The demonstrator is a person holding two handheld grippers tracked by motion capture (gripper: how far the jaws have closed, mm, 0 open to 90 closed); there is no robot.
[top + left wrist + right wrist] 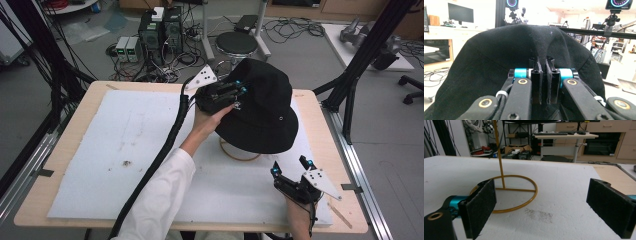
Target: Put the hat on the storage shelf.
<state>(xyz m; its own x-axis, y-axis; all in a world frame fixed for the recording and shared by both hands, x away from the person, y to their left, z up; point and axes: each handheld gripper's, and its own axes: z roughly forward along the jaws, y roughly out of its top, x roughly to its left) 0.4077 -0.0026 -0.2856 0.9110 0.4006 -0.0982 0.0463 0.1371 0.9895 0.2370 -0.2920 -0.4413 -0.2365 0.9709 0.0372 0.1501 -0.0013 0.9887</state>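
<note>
On the white mat (125,145), left hand-held gripper (543,75) pinches black hat (506,50); right hand-held gripper (541,202) gapes

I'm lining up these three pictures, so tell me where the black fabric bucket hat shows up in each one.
High view: the black fabric bucket hat sits right of centre, over the yellow wire stand, pinched by the left gripper.
Left gripper view: the hat spans the middle, a fold of its cloth clamped between the jaws.
Right gripper view: not in it.
Shared landmark: the stand's ring base on the white foam mat, seen in the high and right gripper views.
</note>
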